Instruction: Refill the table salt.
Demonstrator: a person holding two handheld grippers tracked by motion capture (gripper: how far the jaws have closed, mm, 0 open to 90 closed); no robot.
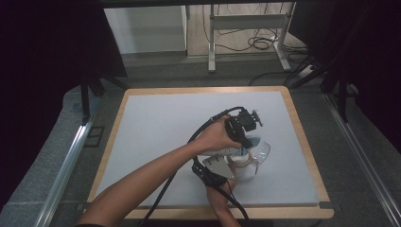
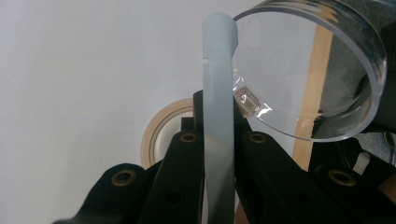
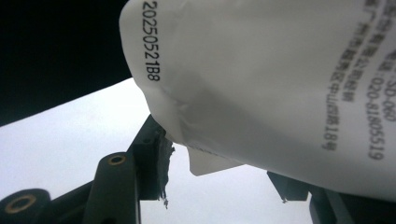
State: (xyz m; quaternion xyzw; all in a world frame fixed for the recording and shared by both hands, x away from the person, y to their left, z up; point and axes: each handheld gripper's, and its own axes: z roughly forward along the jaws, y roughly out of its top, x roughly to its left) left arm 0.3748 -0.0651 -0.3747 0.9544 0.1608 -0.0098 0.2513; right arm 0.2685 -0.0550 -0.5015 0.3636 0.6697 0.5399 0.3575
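Observation:
A white pouch (image 3: 280, 79) with black printed text hangs between my two grippers over the white mat. My left gripper (image 2: 218, 135) is shut on the pouch's pale top strip (image 2: 217, 93), which I see edge-on with a small notch in it. In the high view the left gripper (image 1: 244, 137) reaches in from above, held by the left hand. My right gripper (image 3: 219, 158) holds the pouch's lower corner; its left jaw presses creases into the film. A clear plastic cup (image 2: 317, 74) leans tilted just beside the pouch. In the high view the cup (image 1: 261, 153) lies right of both grippers.
A white mat (image 1: 165, 132) covers a table with a wooden rim (image 1: 302, 142). Below the left jaws sits a beige round rim (image 2: 161, 128). Table legs and cables (image 1: 255, 42) stand on the floor beyond, with dark curtains on both sides.

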